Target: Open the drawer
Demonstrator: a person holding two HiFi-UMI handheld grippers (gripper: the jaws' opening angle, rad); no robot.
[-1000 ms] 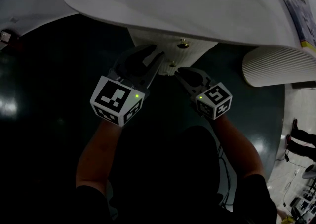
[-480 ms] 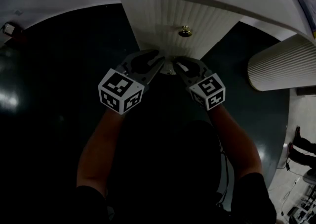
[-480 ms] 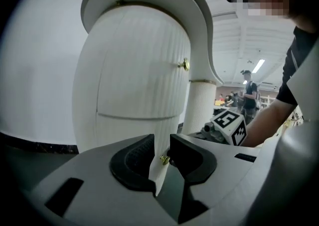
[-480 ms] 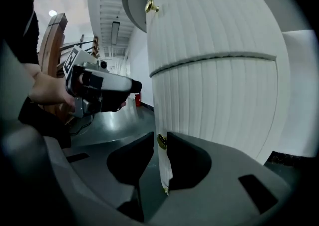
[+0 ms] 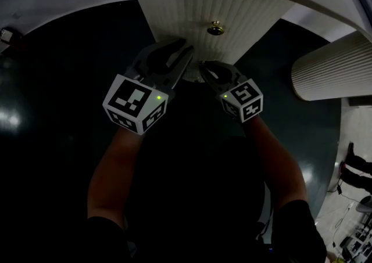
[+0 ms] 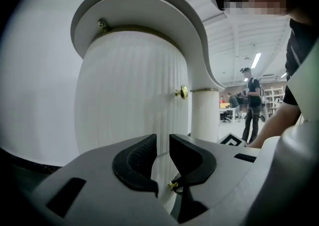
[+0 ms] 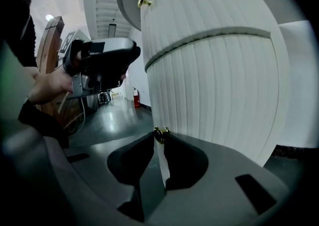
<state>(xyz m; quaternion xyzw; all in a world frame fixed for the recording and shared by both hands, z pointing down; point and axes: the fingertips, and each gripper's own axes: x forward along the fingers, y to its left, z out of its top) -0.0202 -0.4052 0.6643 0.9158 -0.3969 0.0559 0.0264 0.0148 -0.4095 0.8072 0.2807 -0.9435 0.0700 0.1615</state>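
Observation:
A white ribbed cabinet front (image 5: 250,12) curves out under a white top, with an upper brass knob (image 5: 215,28) and a small lower brass knob (image 7: 160,133). My right gripper (image 5: 203,69) is at the lower knob. Its jaws have just been opening, and the knob sits between the fingertips with the pads not pressing on it. The left gripper view shows that knob (image 6: 173,186) at the right gripper's dark tip. My left gripper (image 5: 181,49) is just left of it and faces the ribbed front. Its jaws have just been closing, with nothing between them.
A second ribbed white column (image 5: 331,76) stands to the right. The floor (image 5: 52,99) around the cabinet is dark and glossy. A person (image 6: 251,103) stands far off in the room, and a red fire extinguisher (image 7: 136,98) is against the far wall.
Both grippers have sunk along the cabinet front, and more of its ribbing now shows above them. The right gripper's tips have parted around the lower knob.

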